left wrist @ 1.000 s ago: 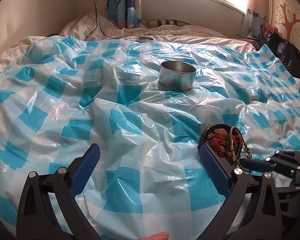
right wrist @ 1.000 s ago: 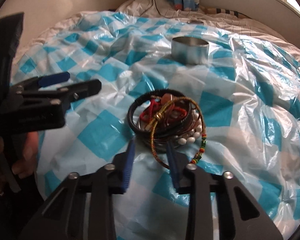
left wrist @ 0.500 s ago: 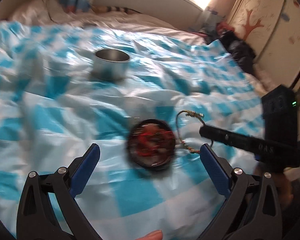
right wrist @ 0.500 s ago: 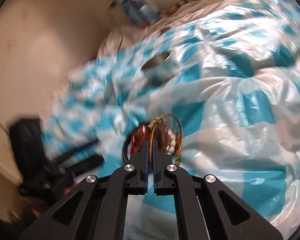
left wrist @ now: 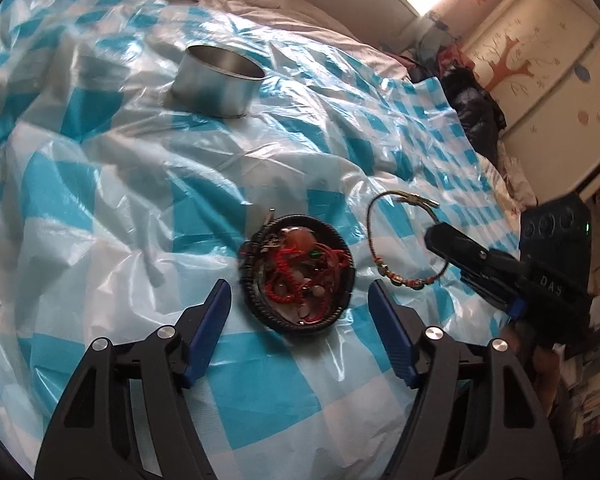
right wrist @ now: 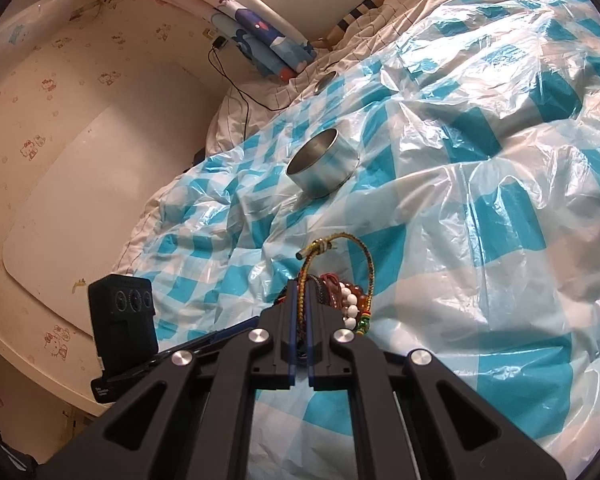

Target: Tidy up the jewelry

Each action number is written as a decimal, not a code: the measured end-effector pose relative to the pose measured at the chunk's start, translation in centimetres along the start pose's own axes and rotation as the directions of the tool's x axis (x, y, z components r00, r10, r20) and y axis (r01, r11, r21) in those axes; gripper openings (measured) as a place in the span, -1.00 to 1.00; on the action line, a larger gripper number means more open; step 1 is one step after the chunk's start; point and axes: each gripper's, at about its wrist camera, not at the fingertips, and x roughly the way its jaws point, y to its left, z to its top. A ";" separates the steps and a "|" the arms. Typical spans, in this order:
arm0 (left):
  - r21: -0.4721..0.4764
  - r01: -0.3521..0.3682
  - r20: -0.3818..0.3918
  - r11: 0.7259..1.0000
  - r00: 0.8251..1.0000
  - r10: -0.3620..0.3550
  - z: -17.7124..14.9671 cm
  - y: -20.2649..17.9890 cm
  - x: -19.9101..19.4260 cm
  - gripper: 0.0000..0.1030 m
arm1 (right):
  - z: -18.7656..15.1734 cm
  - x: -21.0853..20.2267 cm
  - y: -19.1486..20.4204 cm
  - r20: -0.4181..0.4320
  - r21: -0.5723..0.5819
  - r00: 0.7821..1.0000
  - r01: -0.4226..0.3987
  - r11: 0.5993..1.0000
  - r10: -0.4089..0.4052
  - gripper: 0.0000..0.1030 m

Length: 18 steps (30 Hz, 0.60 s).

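Observation:
A pile of jewelry (left wrist: 298, 274) lies inside black bangles on the blue-checked plastic sheet (left wrist: 112, 184); red cords and beads show in it. My left gripper (left wrist: 300, 300) is open, its fingers on either side of the pile just in front of it. My right gripper (right wrist: 301, 300) is shut on a woven multicoloured bracelet (right wrist: 332, 250) and holds it lifted beside the pile; the bracelet (left wrist: 400, 240) also shows in the left wrist view as a ring held right of the pile. A round metal tin (left wrist: 218, 80) stands open farther back, also in the right wrist view (right wrist: 324, 168).
The sheet covers a rumpled bed. A small metal lid (right wrist: 325, 81) lies near the pillows. A black cable (right wrist: 240, 96) runs down the wall. Dark clothes (left wrist: 476, 108) lie by a cupboard at the bed's right side.
My right gripper shut on the woven bracelet and lifted it off the pile to the right. My left gripper swung right and closer, now framing the pile.

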 end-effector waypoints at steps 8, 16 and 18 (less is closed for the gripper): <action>-0.185 0.164 0.008 0.969 0.986 -0.165 0.2 3.6 0.7 -0.11 | 0.1 -0.1 0.1 0.003 0.004 1.000 -0.008 1.000 0.008 -0.92; -0.066 0.058 -0.043 0.996 0.997 -0.061 0.4 2.2 1.8 -0.81 | 0.2 -0.2 -0.1 0.010 0.013 1.000 -0.008 1.000 0.008 -0.92; -0.045 0.036 -0.031 0.998 0.999 -0.038 0.5 1.9 1.5 -0.86 | 0.3 -0.2 -0.2 0.012 0.016 1.000 -0.008 1.000 0.008 -0.92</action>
